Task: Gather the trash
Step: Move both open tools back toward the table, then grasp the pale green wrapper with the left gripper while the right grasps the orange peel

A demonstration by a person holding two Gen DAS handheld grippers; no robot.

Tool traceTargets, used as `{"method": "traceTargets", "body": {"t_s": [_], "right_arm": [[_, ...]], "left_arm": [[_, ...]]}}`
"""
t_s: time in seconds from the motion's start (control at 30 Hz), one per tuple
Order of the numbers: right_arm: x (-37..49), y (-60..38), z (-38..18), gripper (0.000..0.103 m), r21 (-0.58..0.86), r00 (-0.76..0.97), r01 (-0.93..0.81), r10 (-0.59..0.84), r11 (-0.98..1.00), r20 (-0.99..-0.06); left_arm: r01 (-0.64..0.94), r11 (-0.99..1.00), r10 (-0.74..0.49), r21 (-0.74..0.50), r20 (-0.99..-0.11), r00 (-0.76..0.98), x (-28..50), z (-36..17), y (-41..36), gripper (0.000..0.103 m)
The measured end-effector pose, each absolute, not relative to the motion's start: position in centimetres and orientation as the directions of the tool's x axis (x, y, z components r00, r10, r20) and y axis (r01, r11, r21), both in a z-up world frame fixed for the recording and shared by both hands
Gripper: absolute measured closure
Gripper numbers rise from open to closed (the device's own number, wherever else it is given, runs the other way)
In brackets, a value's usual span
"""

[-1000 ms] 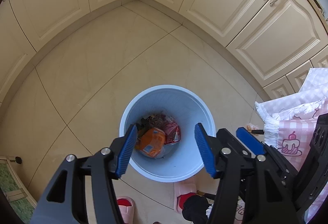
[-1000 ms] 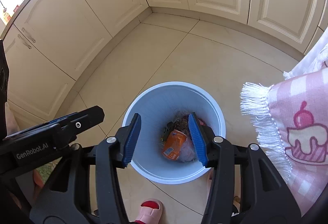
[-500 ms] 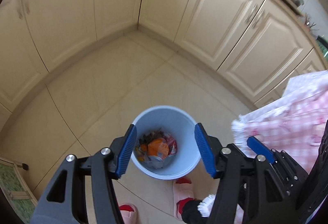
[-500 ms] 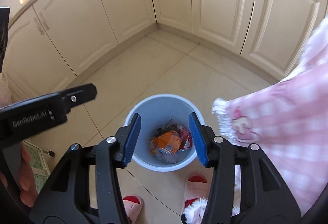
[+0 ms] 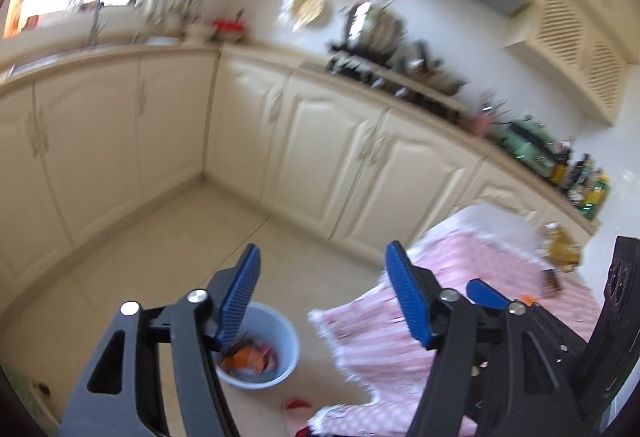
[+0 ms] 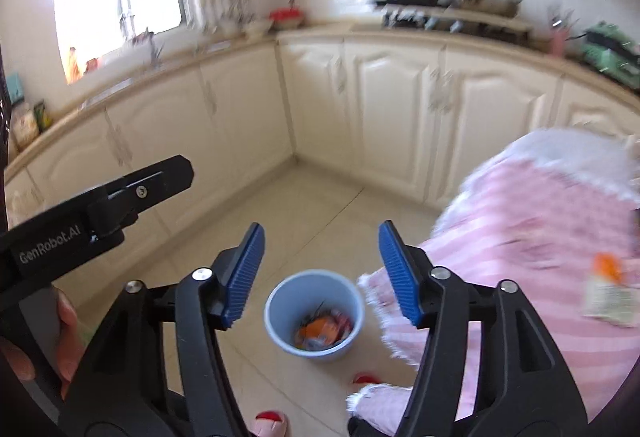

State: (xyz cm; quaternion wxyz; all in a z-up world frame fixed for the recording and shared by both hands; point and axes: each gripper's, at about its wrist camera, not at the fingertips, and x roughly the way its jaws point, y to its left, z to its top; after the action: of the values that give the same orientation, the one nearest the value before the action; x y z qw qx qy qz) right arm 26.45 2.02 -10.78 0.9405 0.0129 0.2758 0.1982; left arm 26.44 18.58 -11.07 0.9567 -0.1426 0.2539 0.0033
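Both tools, left tool (image 5: 322,291) and right tool (image 6: 322,271), gape empty over tiled floor (image 6: 320,213) beside cream cabinets (image 6: 392,109).

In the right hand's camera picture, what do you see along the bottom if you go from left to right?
A hand holding the left gripper's black body → blue bin with trash in it → pink checked tablecloth → a wrapper lying on the cloth.
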Motion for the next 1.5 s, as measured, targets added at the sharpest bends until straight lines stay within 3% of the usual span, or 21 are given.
{"method": "traceTargets", "body": {"t_s": [0.27, 0.57, 0.8, 1.0, 1.3, 1.37, 1.5], "right_arm": [[21.3, -10.6, -6.9, 0.038, 0.112, 0.859, -0.173, 0.205, 0.979, -0.469], [18.9, -22.8, -10.0, 0.038, 0.136, 0.838, 0.068, 0.017, 0.988, -0.545], [19.5, -26.3, -12.4, 0.037, 0.180, 0.806, 0.109, 0.019, 0.977, -0.591], [21.3, -26.7, -13.3, 0.036, 0.207, 0.791, 0.089, 0.057, 0.974, -0.609], [23.7, -27.3, -14.1, 0.035, 0.240, 0.761, 0.090, 0.089, 0.967, -0.643], [24.2, -27.4, -14.3, 0.035, 0.251, 0.748, 0.090, 0.100, 0.964, -0.656], [25.1, -27.3, -14.4, 0.035, 0.259, 0.732, 0.092, 0.111, 0.961, -0.672]], "left_arm": [[0.165, 0.958, -0.258, -0.234, -0.457, 0.851, 24.3, -6.6, 7.1, 0.034], [0.423, 0.884, -0.447, -0.201, -0.632, 0.633, 27.1, -11.8, -5.7, 0.033], [0.471, 0.876, -0.385, -0.100, -0.732, 0.562, 28.9, -16.8, -9.9, 0.033], [0.441, 0.886, -0.386, -0.142, -0.754, 0.531, 32.1, -17.6, -11.1, 0.033], [0.463, 0.886, -0.298, -0.006, -0.774, 0.559, 33.2, -18.6, -14.0, 0.029], [0.463, 0.886, -0.299, -0.007, -0.771, 0.562, 33.3, -18.6, -13.7, 0.034], [0.444, 0.895, -0.317, -0.041, -0.759, 0.569, 33.6, -18.2, -12.4, 0.056]]}}
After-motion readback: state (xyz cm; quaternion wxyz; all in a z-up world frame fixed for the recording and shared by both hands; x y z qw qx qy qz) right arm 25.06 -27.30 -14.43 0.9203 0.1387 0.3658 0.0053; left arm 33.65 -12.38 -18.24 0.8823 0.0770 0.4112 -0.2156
